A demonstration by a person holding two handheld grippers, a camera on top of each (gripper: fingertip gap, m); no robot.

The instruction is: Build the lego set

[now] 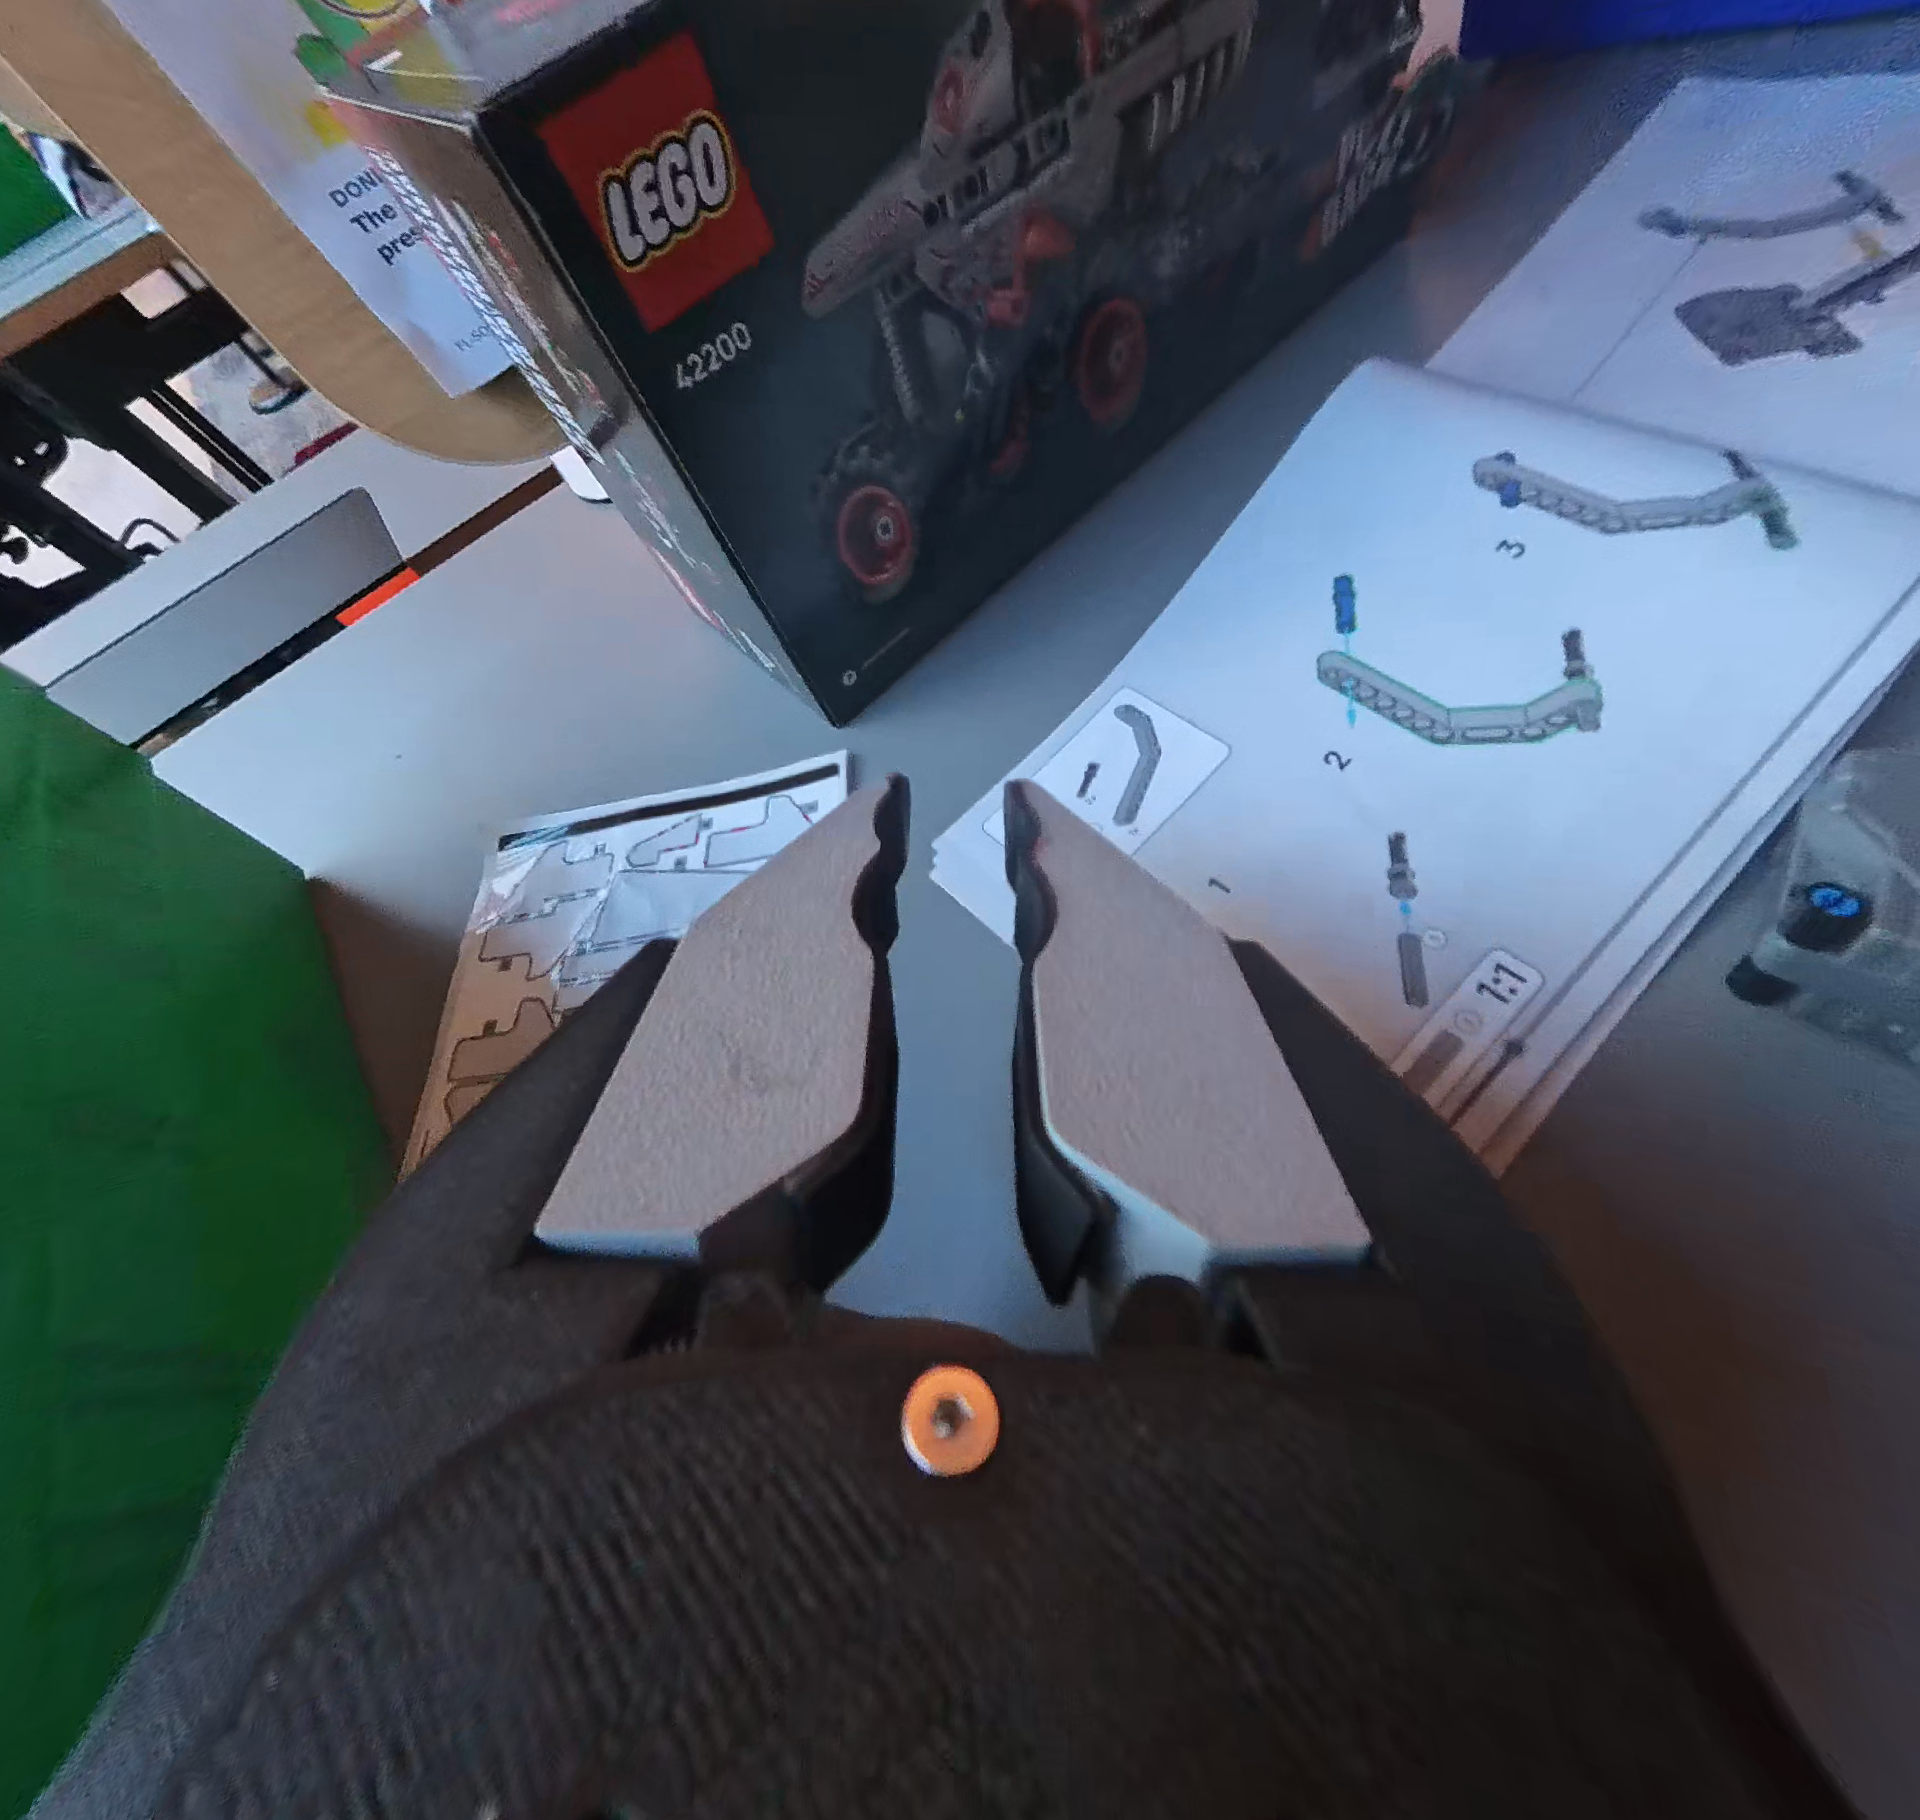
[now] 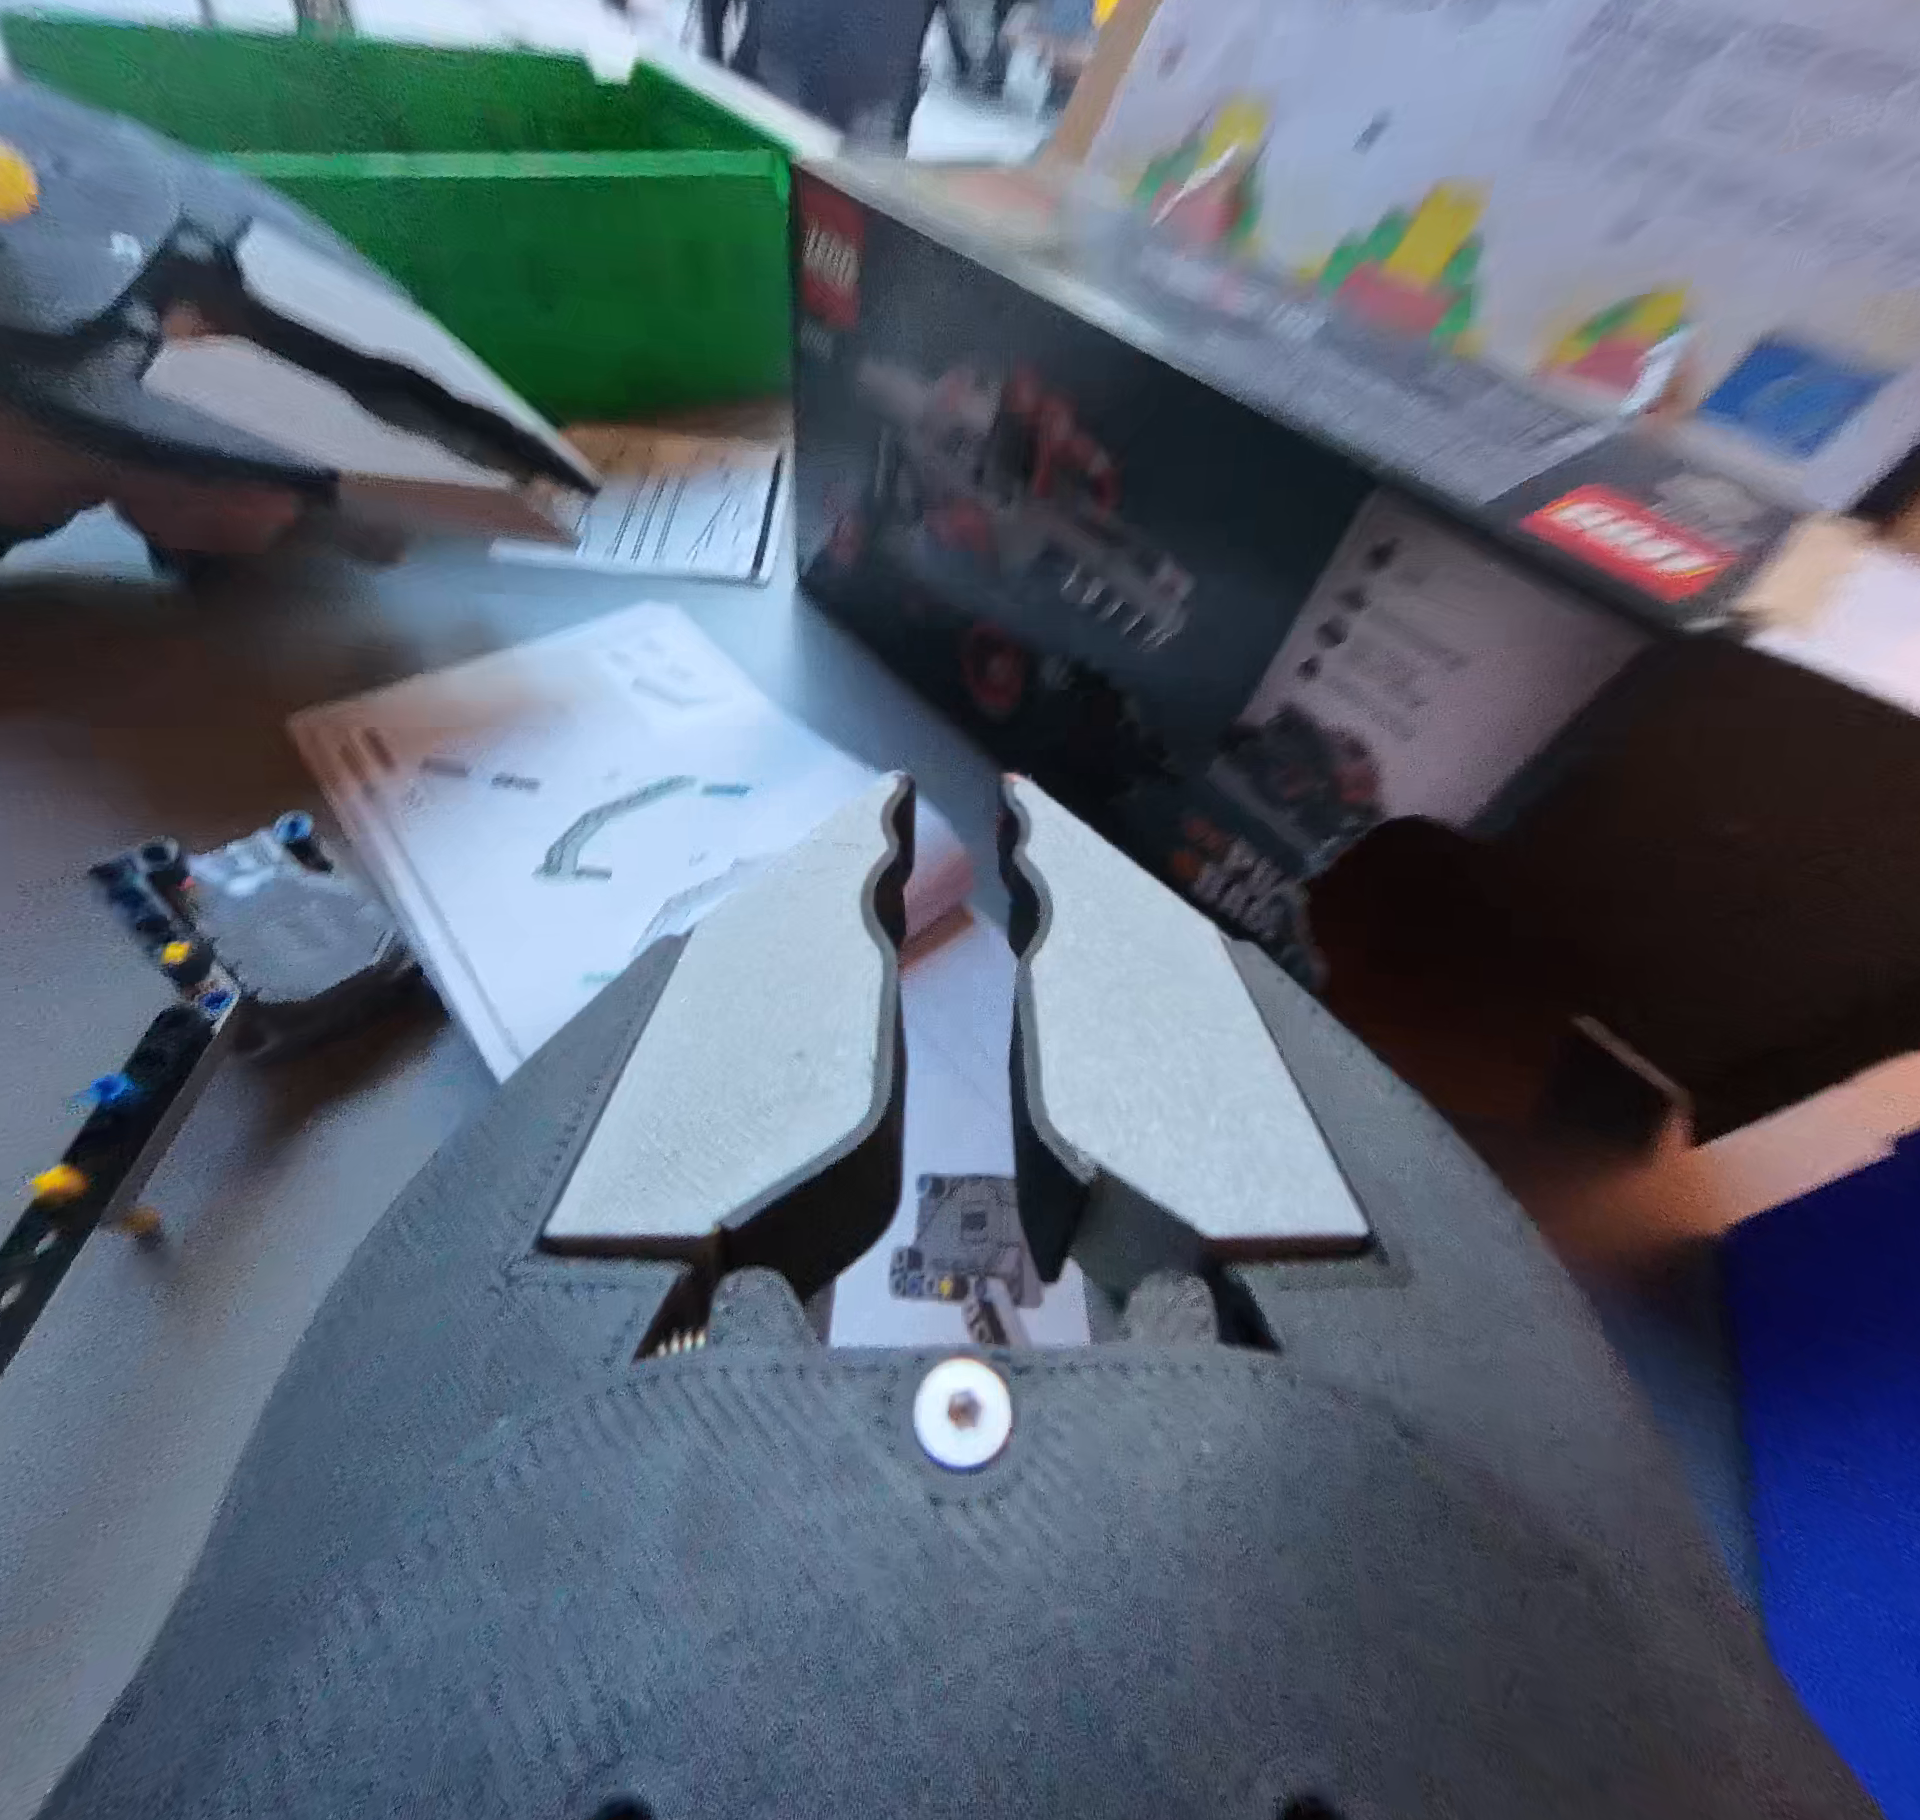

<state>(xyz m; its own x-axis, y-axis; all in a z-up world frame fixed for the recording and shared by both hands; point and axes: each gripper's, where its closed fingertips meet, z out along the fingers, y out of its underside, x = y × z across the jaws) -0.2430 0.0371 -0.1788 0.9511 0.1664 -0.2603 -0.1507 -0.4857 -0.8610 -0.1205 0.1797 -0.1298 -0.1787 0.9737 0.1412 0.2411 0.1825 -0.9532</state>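
The dark set box [image 1: 935, 316] stands on the grey table, also in the right wrist view [image 2: 1039, 544]. An open instruction booklet [image 1: 1455, 731] lies right of it and shows in the right wrist view [image 2: 582, 814]. My left gripper [image 1: 956, 804] is open and empty, hovering between a sticker sheet [image 1: 623, 866] and the booklet. My right gripper [image 2: 956, 814] is open and empty above the booklet. The left gripper also shows far left in the right wrist view [image 2: 312, 399]. A clear bag of parts [image 2: 281, 929] and a black beam with blue and yellow pins [image 2: 104, 1126] lie left of the booklet.
A green bin [image 2: 520, 232] stands at the back left, seen close as a green wall in the left wrist view [image 1: 135, 1147]. A blue box [image 2: 1839, 1355] sits at the right. A wooden stand with a printed sheet [image 1: 343, 108] rises behind the set box. People stand in the far background. My hands' fingertips stand some 20 cm from each other.
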